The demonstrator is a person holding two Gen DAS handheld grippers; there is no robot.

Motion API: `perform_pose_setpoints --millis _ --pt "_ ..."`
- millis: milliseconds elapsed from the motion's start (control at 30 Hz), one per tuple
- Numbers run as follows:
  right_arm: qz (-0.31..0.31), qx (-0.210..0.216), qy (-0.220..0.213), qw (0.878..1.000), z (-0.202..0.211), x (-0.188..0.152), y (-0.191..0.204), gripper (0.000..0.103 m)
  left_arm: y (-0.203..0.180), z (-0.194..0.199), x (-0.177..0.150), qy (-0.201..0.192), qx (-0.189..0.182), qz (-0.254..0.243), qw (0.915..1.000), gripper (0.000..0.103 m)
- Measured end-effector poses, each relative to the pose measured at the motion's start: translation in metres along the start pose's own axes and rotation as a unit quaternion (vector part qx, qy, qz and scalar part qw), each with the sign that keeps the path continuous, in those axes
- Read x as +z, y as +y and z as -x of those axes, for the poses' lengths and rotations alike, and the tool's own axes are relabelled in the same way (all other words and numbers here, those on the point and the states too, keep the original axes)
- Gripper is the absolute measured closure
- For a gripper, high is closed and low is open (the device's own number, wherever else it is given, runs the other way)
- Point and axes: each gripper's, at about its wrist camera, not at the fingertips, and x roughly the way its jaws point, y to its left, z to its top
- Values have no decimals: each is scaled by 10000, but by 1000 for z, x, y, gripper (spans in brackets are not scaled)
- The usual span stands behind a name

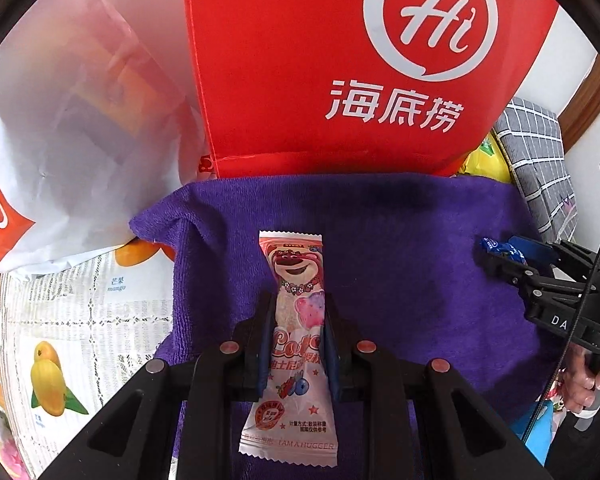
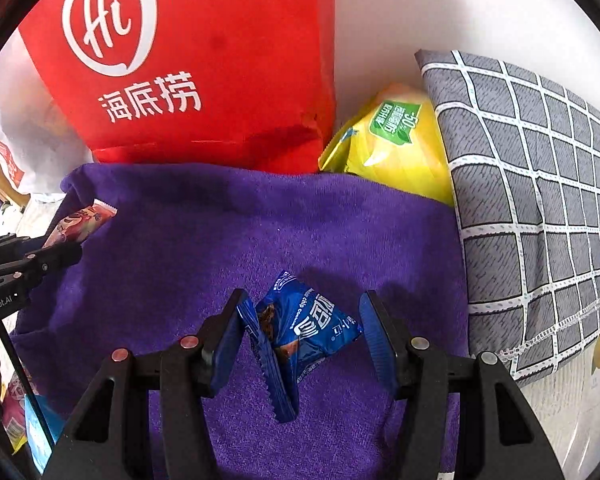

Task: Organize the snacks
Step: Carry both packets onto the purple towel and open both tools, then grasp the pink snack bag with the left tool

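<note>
My left gripper [image 1: 298, 308] is shut on a long pink bear-print snack packet [image 1: 296, 344], held over the purple towel [image 1: 400, 248]. The same packet shows at the left of the right wrist view [image 2: 82, 220]. My right gripper [image 2: 304, 312] is open around a blue cookie packet [image 2: 308, 328] that lies on the purple towel [image 2: 180, 240]; the left pad touches the packet's edge, the right pad stands apart. The right gripper and blue packet [image 1: 500, 246] also show at the right of the left wrist view.
A red bag with a white logo [image 1: 340, 60] stands behind the towel. A white bag [image 1: 72, 120] lies to its left, a yellow snack bag [image 2: 396, 144] and a grey checked cushion [image 2: 540, 200] to its right. A fruit-print tablecloth [image 1: 80, 340] lies at the left.
</note>
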Motion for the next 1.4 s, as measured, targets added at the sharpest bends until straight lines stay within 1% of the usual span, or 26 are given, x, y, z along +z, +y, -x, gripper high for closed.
perform_pose_setpoints --millis 167,200,267,300,333,400,500,567,600,633,700,800,833,933,1000,1100,1267,1333,1400 --pt "-44 38 76 10000 -2 1 -4 45 -2 -2 1 56 1 -16 10000 81" --pt "-25 147 99 9998 -3 1 -2 44 -4 -4 0 74 6 -56 10000 81" --pt "39 172 184 9997 -5 2 2 42 -8 -4 0 65 21 -123 9999 76" --pt "66 209 200 9996 -6 2 5 39 -11 -4 0 76 49 -147 9999 68" --pt "76 225 193 9995 -3 2 5 36 -13 -2 0 78 57 -177 9998 57" --pt "51 303 149 9994 1 1 7 33 -16 2 -1 38 98 -215 9997 48" --pt "-78 462 43 9989 14 2 7 29 -19 17 -4 -54 204 -223 9995 47" --pt "-162 551 -79 9983 27 1 6 28 -18 28 -7 -112 176 -155 9997 47" --pt "-198 585 -163 9980 34 0 5 26 -18 36 -9 -158 170 -128 9996 47" --pt "-232 607 -257 9976 43 -1 4 21 -17 42 -12 -196 186 -115 9996 47" --pt "-265 551 -407 9973 57 -1 1 16 -13 58 -19 -300 231 -75 9993 47" --pt "-265 248 -734 9966 83 -10 0 16 -7 81 -29 -413 218 0 9989 47" --pt "-249 76 -802 9964 91 -14 1 16 -4 86 -32 -445 209 28 9988 47" --pt "-96 -214 -956 9951 114 -22 4 16 0 105 -48 -582 108 106 9982 47" --pt "-79 -228 -1026 9944 133 -34 -8 16 -1 120 -61 -680 43 103 9976 47" --pt "-292 -126 -1219 9920 151 -54 -21 16 -4 137 -79 -806 60 19 9967 47" --pt "-574 -291 -1341 9889 172 -93 -43 17 -9 159 -104 -933 44 24 9956 47" --pt "-658 -404 -1301 9885 175 -113 -55 23 -10 167 -117 -949 -22 37 9955 47" --pt "-683 -560 -1218 9886 171 -128 -62 27 -12 170 -126 -960 6 43 9954 47"
